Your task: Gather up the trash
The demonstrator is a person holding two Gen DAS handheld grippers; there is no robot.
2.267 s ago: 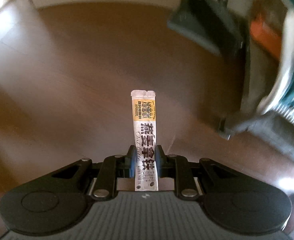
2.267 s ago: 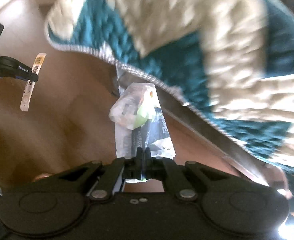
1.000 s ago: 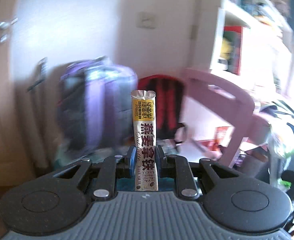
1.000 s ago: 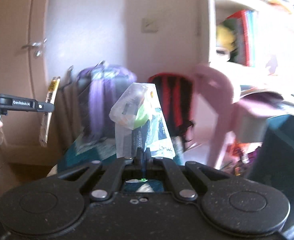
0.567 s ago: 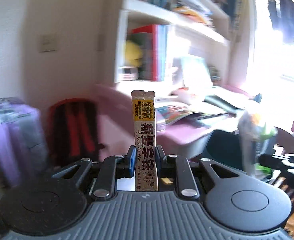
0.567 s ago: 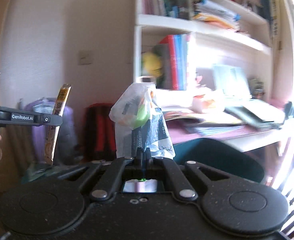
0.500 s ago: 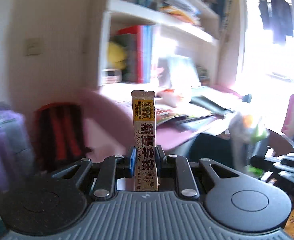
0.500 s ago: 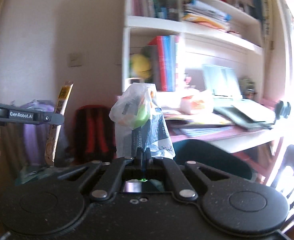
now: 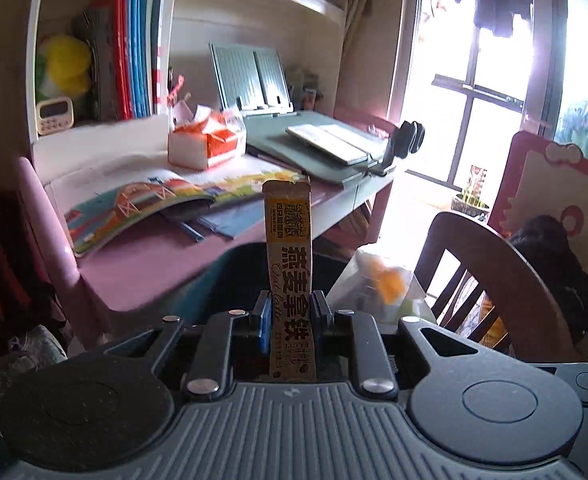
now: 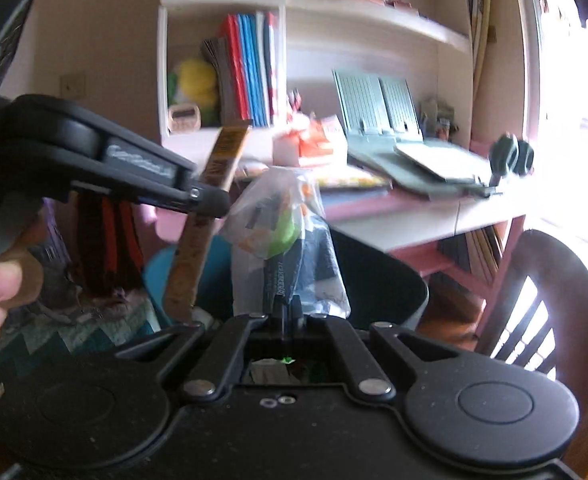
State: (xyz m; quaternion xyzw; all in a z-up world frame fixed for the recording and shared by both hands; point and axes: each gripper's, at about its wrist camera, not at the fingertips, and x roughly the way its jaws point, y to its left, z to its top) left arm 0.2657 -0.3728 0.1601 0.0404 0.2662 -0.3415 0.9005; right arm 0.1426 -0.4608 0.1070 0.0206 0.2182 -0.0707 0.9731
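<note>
My left gripper [image 9: 290, 312] is shut on a long oat latte sachet [image 9: 289, 248], held upright; it also shows in the right wrist view [image 10: 210, 200], with the sachet [image 10: 202, 224] slanting. My right gripper [image 10: 288, 308] is shut on a clear plastic wrapper [image 10: 282, 240] with green and dark contents, also seen in the left wrist view [image 9: 378, 284]. Both hold their trash above a dark bin [image 10: 382, 280] with a teal side [image 9: 238, 276] in front of the desk.
A pink desk [image 9: 142, 264] holds an open picture book [image 9: 142, 204], a tissue box [image 9: 206, 140] and a grey book stand [image 9: 318, 148]. A dark wooden chair [image 9: 482, 264] stands at the right. Shelves with books [image 10: 250, 68] are behind. A red-black backpack [image 10: 106, 236] is left.
Both grippers swung from the floor and wall round to the desk, then came close together over the dark bin. Each keeps its trash.
</note>
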